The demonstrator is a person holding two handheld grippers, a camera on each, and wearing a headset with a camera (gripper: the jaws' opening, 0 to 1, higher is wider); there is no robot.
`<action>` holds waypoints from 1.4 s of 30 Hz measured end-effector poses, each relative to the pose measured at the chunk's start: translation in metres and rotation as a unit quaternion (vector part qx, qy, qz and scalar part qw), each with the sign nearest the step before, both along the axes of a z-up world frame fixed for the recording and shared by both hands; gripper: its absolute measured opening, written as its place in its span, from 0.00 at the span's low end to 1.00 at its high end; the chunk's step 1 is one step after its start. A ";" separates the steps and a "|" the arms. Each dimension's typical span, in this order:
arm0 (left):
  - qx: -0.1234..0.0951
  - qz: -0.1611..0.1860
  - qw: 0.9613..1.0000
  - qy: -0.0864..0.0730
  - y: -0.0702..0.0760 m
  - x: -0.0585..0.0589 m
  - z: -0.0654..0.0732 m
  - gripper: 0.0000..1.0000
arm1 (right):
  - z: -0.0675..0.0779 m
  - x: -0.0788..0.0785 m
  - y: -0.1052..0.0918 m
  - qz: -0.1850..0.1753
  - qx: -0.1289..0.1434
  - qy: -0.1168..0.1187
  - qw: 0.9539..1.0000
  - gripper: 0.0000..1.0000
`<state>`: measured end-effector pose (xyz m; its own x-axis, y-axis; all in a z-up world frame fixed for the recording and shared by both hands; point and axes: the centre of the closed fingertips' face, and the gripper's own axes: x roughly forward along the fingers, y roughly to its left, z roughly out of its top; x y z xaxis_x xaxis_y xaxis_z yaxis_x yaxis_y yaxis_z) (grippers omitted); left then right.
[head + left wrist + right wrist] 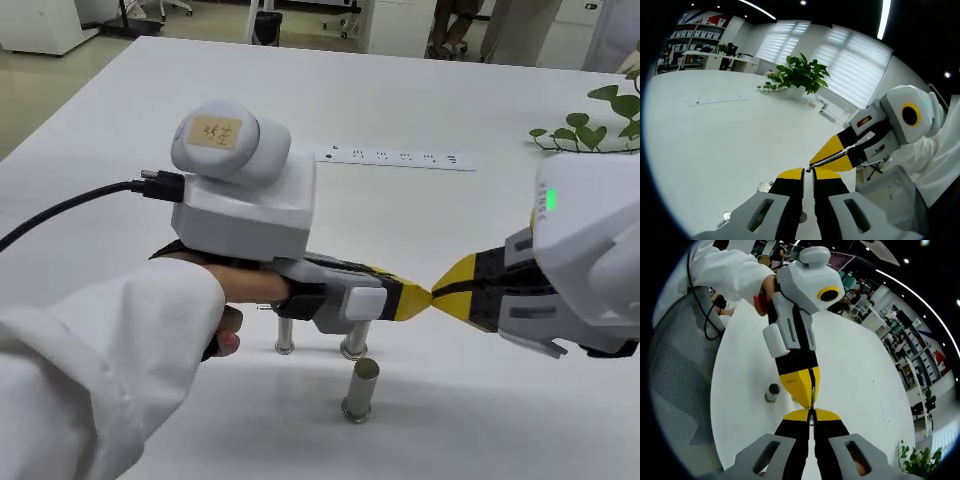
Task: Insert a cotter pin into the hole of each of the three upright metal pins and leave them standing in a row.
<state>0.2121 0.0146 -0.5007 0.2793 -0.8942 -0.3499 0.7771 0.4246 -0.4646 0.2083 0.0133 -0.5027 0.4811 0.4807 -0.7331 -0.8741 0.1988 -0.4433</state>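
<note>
Cotter pin [813, 166] showed as a thin grey sliver in the air above the worktop [450, 110], at the spot where both tongs met tip to tip. Right tongs [832, 156] were pressed together on it, and the sliver ran out from between their yellow tips. Left tongs [808, 173] were nearly closed, with a narrow slit between the tips; whether they gripped the sliver's end could not be told. Metal pins [355, 340] stood upright just below the meeting point, two side by side and a near pin [361, 388] in front. Their holes were too small to make out.

The step looked like a regrip or handover of the cotter pin. To do it well, one pair of tongs would need a firm hold before the other eased off, because so thin a piece could spring away. The grip belonged near the head, leaving the legs free and straight. The legs should then be lined up with the hole's axis. The spare tongs should steady the chosen metal pin, which looked easy to topple.
</note>
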 end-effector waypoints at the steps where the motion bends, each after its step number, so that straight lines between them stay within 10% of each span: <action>1: -0.001 -0.001 1.000 0.000 0.000 0.000 0.000 0.02 | 0.000 -0.001 0.000 0.001 -0.001 0.001 1.000 0.00; 10: -0.026 0.007 1.000 0.016 0.000 0.001 0.006 0.03 | -0.001 0.000 0.001 0.008 -0.006 0.001 1.000 0.00; 42: -0.018 -0.003 0.999 0.030 0.003 -0.008 0.005 0.00 | 0.000 -0.006 0.005 0.021 -0.010 0.001 1.000 0.00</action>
<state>0.2042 0.0179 -0.4958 0.2545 -0.9078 -0.3334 0.7499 0.4030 -0.5247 0.2019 0.0188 -0.5026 0.4582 0.4867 -0.7437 -0.8829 0.1527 -0.4440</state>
